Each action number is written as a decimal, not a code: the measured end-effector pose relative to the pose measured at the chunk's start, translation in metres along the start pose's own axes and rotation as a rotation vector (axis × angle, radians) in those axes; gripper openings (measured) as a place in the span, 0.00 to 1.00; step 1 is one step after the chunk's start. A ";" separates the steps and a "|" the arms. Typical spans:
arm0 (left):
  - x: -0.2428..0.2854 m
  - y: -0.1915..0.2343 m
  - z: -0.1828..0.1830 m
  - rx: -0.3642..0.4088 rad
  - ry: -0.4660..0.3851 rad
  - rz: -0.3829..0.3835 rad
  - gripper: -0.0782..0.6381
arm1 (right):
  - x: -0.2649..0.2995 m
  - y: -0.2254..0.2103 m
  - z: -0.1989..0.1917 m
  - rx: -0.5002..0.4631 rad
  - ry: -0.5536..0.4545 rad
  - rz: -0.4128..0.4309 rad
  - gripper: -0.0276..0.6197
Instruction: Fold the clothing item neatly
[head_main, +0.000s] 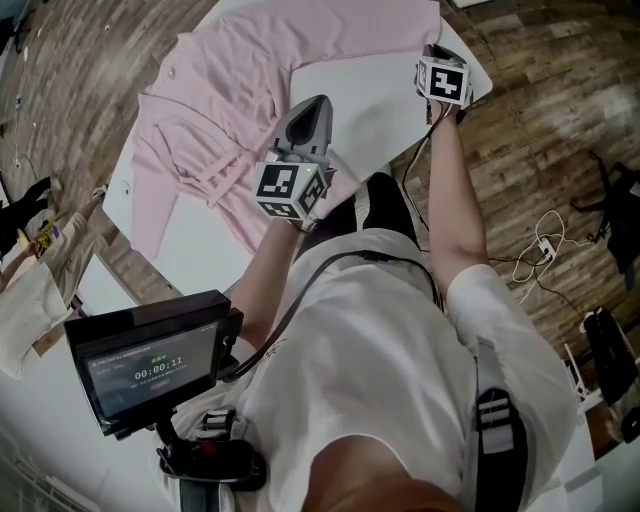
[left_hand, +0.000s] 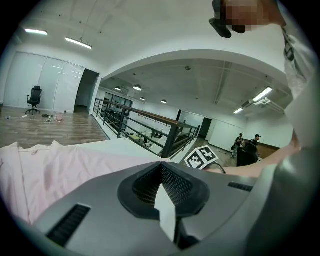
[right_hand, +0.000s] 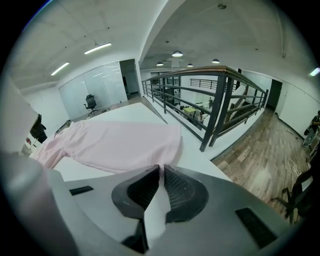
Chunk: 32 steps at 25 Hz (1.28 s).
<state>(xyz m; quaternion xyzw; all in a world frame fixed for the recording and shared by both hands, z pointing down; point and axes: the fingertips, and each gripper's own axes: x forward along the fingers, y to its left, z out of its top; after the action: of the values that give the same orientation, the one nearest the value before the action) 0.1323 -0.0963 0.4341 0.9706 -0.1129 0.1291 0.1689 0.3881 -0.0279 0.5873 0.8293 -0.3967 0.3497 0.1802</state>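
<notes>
A pink shirt (head_main: 250, 90) lies spread on the white table (head_main: 370, 100), collar and sleeves to the left. My left gripper (head_main: 312, 103) hovers over the shirt's near edge, jaws shut with nothing between them. In the left gripper view the shirt (left_hand: 50, 175) lies to the left of the closed left gripper (left_hand: 161, 166). My right gripper (head_main: 432, 50) is at the shirt's far right corner by the table edge. In the right gripper view the right gripper (right_hand: 161, 167) has its jaws pinched together on the edge of the shirt (right_hand: 125, 145).
A screen with a running timer (head_main: 150, 365) hangs at the person's chest. The table's right edge drops to wooden floor (head_main: 540, 120) with cables (head_main: 540, 250). A dark railing (right_hand: 220, 110) runs beyond the table. A cloth bag (head_main: 30, 300) sits at the left.
</notes>
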 end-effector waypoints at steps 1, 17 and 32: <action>-0.001 0.001 0.000 -0.001 -0.002 0.003 0.11 | -0.002 0.002 0.003 -0.008 -0.016 0.004 0.10; -0.019 0.052 0.019 -0.059 -0.082 0.174 0.11 | -0.038 0.154 0.130 -0.424 -0.389 0.254 0.10; -0.075 0.109 0.001 -0.142 -0.113 0.412 0.11 | -0.026 0.288 0.131 -0.610 -0.405 0.507 0.10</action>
<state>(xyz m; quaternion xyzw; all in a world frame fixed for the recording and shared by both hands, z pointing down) 0.0330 -0.1830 0.4436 0.9184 -0.3270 0.0978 0.2001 0.2084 -0.2687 0.4844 0.6664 -0.7000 0.0801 0.2439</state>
